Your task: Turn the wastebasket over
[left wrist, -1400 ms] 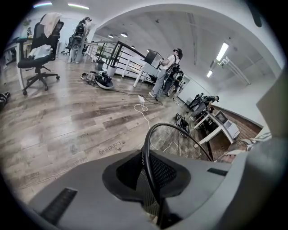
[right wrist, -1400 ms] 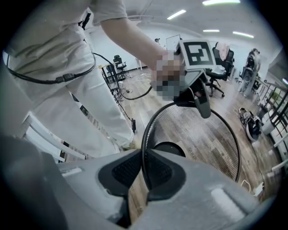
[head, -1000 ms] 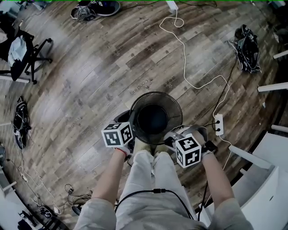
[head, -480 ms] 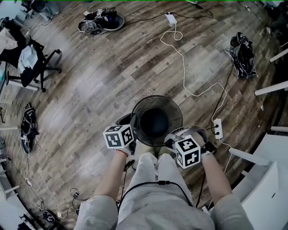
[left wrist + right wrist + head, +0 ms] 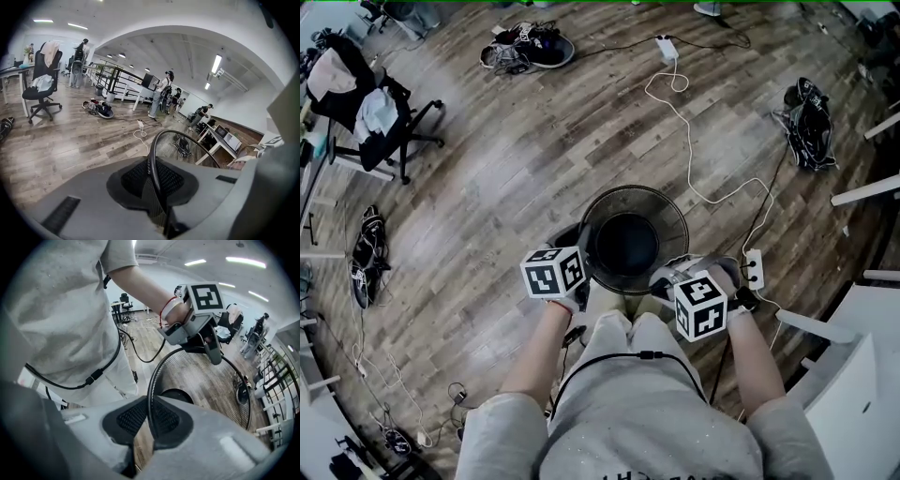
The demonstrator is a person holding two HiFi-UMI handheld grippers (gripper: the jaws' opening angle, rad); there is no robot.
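the mesh wastebasket stands mouth up just in front of your legs, its dark bottom showing inside. your left tool and right tool each clamp its rim, on opposite sides, over the wooden floor.

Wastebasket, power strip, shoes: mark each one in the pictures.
wastebasket (image 5: 671,217): head view, mesh side wall.
power strip (image 5: 755,269): head view, middle of white body.
shoes (image 5: 546,52): head view, the dark right shoe.
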